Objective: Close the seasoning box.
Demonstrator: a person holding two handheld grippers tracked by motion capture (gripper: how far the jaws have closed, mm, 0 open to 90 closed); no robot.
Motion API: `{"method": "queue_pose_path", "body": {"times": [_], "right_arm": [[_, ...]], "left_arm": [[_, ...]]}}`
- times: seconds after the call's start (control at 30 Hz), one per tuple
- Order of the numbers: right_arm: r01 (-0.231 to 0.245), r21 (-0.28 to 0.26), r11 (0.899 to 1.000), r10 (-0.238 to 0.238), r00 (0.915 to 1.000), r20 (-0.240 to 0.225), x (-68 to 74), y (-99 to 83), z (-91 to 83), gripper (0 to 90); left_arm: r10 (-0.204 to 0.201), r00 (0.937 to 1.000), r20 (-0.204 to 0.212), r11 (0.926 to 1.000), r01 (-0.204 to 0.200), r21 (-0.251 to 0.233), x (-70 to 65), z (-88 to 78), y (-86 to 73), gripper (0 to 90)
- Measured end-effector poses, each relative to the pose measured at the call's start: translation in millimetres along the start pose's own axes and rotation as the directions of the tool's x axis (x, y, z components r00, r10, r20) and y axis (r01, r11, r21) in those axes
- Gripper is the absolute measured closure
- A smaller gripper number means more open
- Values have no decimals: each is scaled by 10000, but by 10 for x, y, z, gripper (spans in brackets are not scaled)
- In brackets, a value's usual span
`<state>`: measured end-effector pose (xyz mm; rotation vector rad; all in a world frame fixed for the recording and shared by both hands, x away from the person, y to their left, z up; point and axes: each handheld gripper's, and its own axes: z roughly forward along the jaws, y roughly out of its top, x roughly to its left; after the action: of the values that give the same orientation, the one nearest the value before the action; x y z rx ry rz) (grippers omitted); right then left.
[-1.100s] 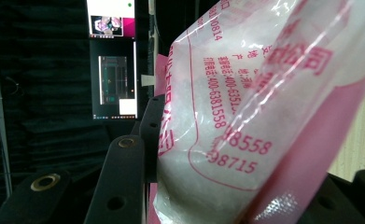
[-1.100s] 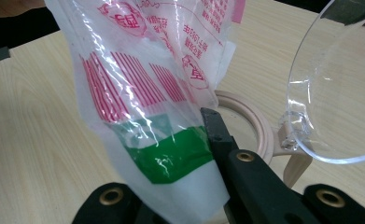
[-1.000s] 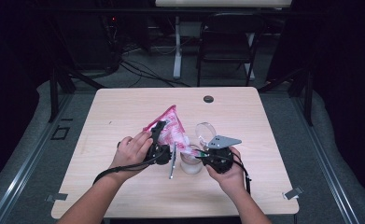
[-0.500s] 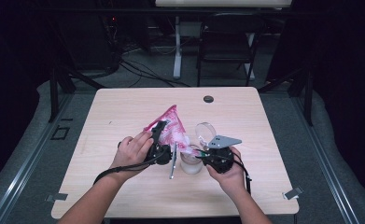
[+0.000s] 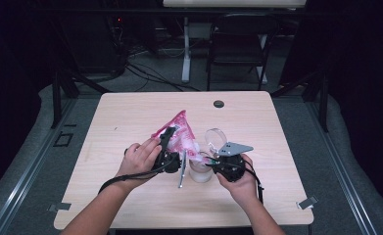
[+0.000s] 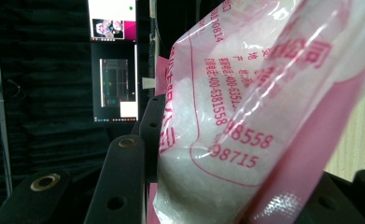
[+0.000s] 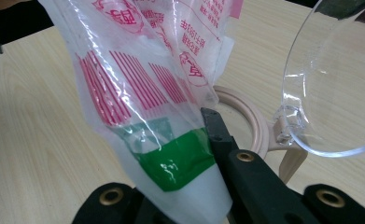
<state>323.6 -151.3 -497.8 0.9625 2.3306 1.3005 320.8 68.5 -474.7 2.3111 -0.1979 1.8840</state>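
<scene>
nearest the person, the right tongs (image 5: 209, 164) were pressed together on the lower corner of the pink and white bag (image 5: 181, 134), pinching the film by its green patch (image 7: 182, 161); the right gripper view showed that corner caught between the black jaws, with white grains packed behind the plastic. just beside them, the left tongs (image 5: 172, 142) pinched the bag higher up, their jaws part way closed around its bulging middle, as the left gripper view showed. the bag hung tilted between the two hands above the desk (image 5: 130, 112), its upper end pointing away from the person and its low corner over the small jar (image 5: 200, 171). the jar's beige rim (image 7: 255, 123) stood open and its clear hinged lid (image 5: 216, 137) was flipped up and back.

the step in hand looked like pouring the grains into the jar. to do it well, the low corner had to stay centred over the rim and close above it, the right tongs steering the mouth while the left ones raised the far end slowly, so the flow would not surge. the lid stood near the bag, so a sideways swing could have knocked it. farther off lay a dark round cap (image 5: 219, 104) near the far edge.
</scene>
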Motion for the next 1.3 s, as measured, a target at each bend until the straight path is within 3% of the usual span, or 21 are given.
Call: {"method": "queue_pose_path", "body": {"times": [1.3], "right_arm": [[-54, -3, 10000, 54, 10000, -6, -20, -2, -15, 900]], "left_arm": [[161, 9997, -171, 9998, -163, -132, 52, -25, 31, 638]]}}
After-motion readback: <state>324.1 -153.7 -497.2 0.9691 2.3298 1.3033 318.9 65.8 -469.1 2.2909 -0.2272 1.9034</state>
